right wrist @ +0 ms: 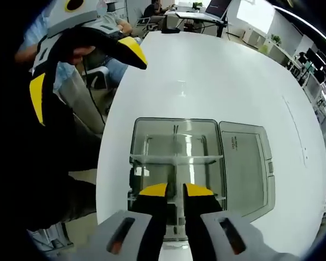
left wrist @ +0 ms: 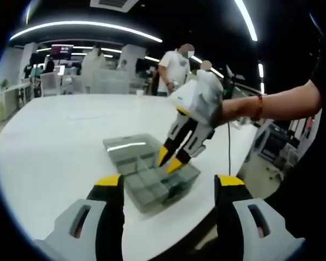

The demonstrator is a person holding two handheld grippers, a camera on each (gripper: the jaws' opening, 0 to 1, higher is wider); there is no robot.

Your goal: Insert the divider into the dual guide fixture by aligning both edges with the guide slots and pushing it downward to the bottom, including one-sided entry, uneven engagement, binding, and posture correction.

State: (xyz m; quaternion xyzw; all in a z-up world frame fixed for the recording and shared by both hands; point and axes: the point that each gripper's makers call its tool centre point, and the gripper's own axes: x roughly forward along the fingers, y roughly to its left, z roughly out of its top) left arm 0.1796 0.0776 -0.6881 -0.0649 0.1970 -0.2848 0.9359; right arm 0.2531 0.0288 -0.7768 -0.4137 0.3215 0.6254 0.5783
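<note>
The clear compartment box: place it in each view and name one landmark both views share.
Left gripper view: the clear compartment box lies at centre, under the right gripper.
Right gripper view: it sits low at centre, just beyond the right gripper.
Shared landmark: the white table under the box.

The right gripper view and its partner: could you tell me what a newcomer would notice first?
The clear compartment box sits near the white table's edge, its lid lying open beside it. The right gripper, yellow-tipped and nearly closed, hangs just over the box's near compartments. The left gripper hovers wide open nearby, and people stand beyond the table.
</note>
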